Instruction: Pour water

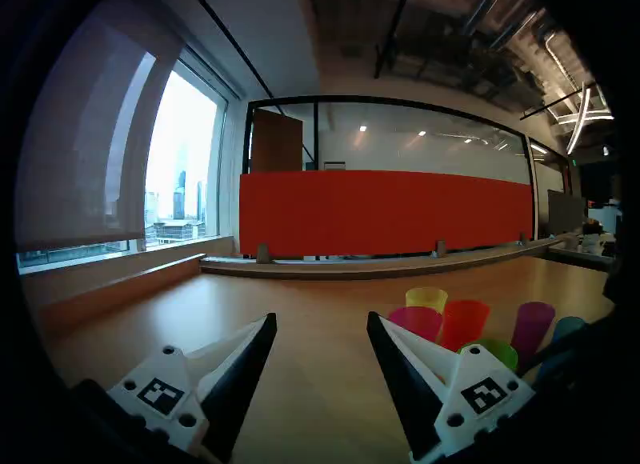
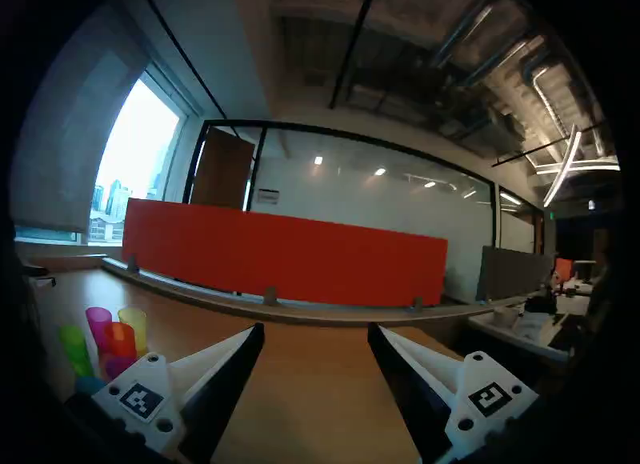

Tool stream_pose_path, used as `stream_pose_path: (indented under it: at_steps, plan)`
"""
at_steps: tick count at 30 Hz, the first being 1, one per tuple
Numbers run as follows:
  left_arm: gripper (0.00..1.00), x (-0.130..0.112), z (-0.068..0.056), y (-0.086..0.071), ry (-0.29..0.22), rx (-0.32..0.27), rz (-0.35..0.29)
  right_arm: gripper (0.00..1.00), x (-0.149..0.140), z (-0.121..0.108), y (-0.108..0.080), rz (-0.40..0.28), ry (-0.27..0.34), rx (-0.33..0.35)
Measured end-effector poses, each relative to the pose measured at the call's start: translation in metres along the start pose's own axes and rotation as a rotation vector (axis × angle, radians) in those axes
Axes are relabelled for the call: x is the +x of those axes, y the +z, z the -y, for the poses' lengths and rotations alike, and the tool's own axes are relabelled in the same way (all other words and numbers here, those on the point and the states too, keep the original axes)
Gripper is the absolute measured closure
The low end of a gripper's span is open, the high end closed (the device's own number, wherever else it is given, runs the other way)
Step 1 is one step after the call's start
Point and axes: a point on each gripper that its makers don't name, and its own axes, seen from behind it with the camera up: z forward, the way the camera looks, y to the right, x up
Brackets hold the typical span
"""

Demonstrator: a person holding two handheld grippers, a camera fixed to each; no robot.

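A cluster of several coloured plastic cups stands on the wooden table. In the left gripper view it sits to the right: a yellow cup (image 1: 426, 298), an orange cup (image 1: 465, 322), a pink cup (image 1: 416, 322), a purple cup (image 1: 533, 326), a green cup (image 1: 496, 351) and a blue cup (image 1: 565, 330). My left gripper (image 1: 322, 326) is open and holds nothing, just left of the cups. In the right gripper view the same cups (image 2: 112, 340) stand at the far left. My right gripper (image 2: 314, 336) is open over bare table, well to their right.
A long red partition (image 1: 384, 212) runs along the table's far edge, with a glass wall behind it. A window (image 1: 180, 172) and a low ledge lie to the left. Another desk with small items (image 2: 536, 316) stands to the right.
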Motion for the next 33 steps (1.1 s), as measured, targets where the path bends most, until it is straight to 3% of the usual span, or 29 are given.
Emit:
stream_pose_path:
  at_steps: [18,33]
  plan:
    - [0.17,0.0,0.0,0.0,0.0,0.0,0.0,0.0,-0.052,0.014,0.011,0.017,0.081,0.068]
    - [0.17,0.0,0.0,0.0,0.0,0.0,0.0,0.0,-0.074,0.012,0.014,0.035,0.118,0.068]
